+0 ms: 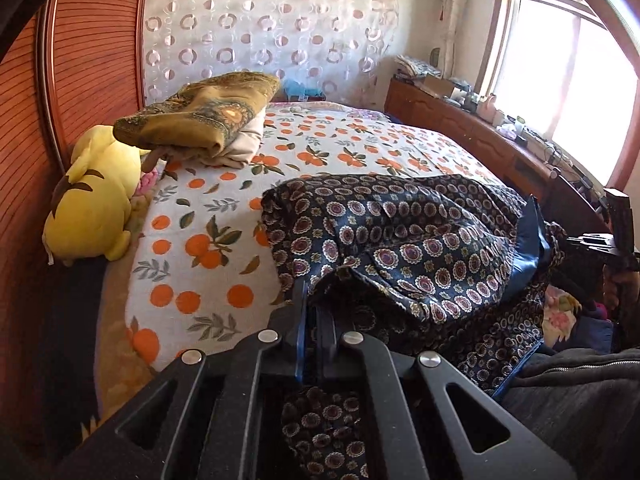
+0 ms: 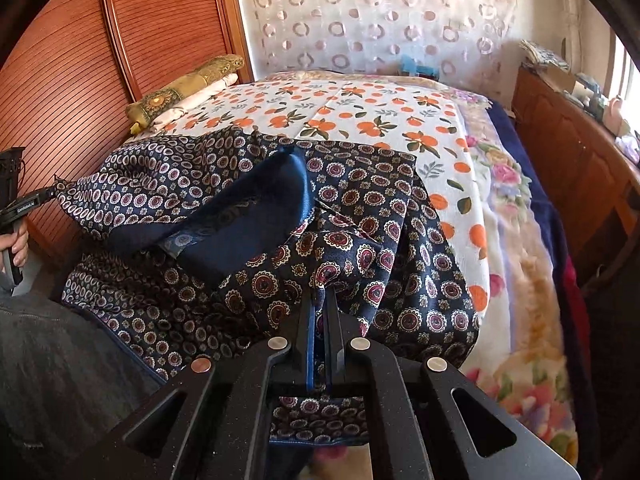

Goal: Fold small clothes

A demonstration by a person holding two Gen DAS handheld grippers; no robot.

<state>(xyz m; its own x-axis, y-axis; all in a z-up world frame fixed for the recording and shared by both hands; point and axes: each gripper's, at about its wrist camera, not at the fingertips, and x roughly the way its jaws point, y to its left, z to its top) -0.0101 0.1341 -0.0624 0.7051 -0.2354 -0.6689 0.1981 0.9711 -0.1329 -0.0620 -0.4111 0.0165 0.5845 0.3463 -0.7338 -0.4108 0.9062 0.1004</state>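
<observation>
A dark navy garment with a round medallion print lies bunched on the orange-print bedspread near the bed's front edge; its plain blue lining shows in the right wrist view. My left gripper is shut on an edge of the garment, and cloth hangs back between its fingers. My right gripper is shut on another edge of the same garment, with cloth trailing under it. The left gripper also shows at the far left of the right wrist view, and the right gripper at the far right of the left wrist view.
A folded olive-gold cloth stack lies at the headboard side, next to a yellow plush toy. A wooden headboard stands behind them. A wooden dresser with clutter runs under the window. A floral blanket hangs off the bed's right side.
</observation>
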